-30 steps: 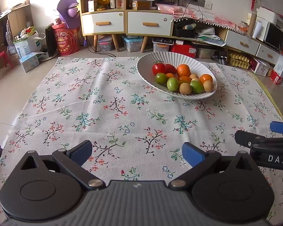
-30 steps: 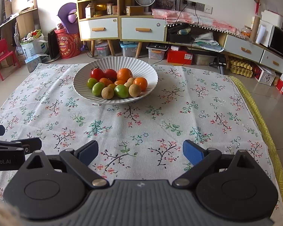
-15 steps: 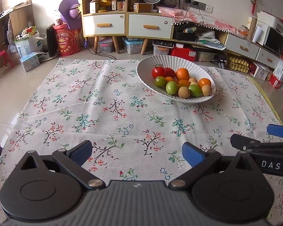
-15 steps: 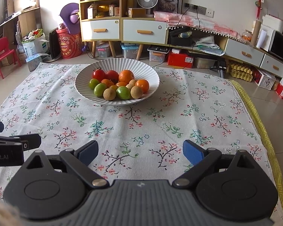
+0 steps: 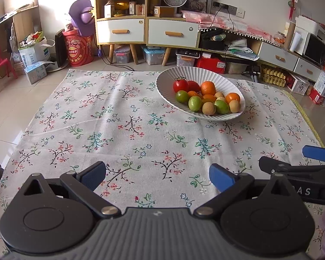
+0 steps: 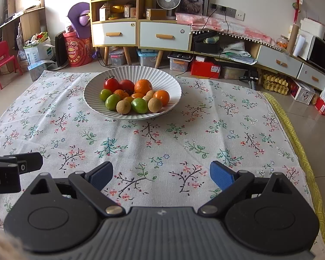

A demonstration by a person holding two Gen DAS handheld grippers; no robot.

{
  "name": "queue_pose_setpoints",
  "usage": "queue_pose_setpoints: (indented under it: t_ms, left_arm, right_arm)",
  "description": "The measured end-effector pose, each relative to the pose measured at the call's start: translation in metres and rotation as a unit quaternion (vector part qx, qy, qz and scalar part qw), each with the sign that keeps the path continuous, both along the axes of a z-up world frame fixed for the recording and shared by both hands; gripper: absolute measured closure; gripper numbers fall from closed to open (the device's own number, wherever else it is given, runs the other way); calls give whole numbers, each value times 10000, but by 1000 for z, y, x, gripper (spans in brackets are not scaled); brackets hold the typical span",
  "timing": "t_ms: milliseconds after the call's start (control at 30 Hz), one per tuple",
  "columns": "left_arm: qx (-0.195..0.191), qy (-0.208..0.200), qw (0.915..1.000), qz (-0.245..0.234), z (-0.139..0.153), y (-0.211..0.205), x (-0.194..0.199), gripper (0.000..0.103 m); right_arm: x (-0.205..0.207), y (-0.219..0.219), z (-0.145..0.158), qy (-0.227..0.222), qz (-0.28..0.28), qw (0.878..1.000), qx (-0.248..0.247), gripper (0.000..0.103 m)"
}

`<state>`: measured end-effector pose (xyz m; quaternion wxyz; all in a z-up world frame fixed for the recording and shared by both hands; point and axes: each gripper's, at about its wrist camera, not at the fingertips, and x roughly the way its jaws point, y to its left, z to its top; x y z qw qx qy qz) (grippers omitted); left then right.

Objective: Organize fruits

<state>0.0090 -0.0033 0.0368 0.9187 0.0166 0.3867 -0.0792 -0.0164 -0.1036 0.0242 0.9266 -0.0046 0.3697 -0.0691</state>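
Observation:
A white ribbed bowl [image 5: 169, 79] [image 6: 162, 80] stands on the floral cloth [image 5: 119, 130] [image 6: 184, 134]. It holds red tomatoes [image 5: 180, 85] [image 6: 111, 85], oranges [image 5: 208, 88] [image 6: 143, 86], green limes [image 5: 195, 103] [image 6: 139, 105] and small brown fruits [image 5: 208, 108] [image 6: 123, 107]. My left gripper [image 5: 157, 174] is open and empty over the near cloth, well short of the bowl. My right gripper [image 6: 161, 174] is open and empty, also near the front edge. It shows at the right of the left wrist view [image 5: 292, 164].
Behind the cloth stand a wooden cabinet with white drawers [image 5: 147, 30] [image 6: 140, 34], a red barrel [image 5: 78, 51], storage boxes and a red chair [image 6: 0, 60]. A yellow mat edge [image 6: 296, 143] runs along the cloth's right side.
Both grippers have tilted or drawn back slightly, so the bowl sits a little lower and farther in view. Both stay open; no fruit has moved.

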Motion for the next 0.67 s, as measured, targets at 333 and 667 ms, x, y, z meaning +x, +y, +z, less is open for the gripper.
queue_pose_setpoints:
  t_ms: [333,667]
  left_arm:
    - [20,-12,10000,45,-1,0,0,4]
    - [78,-14,10000,5,-1,-2,-3,4]
  right_arm:
    - [0,0,0,-1,-1,10000,-6,7]
    - [0,0,0,1,4,10000,-10,7]
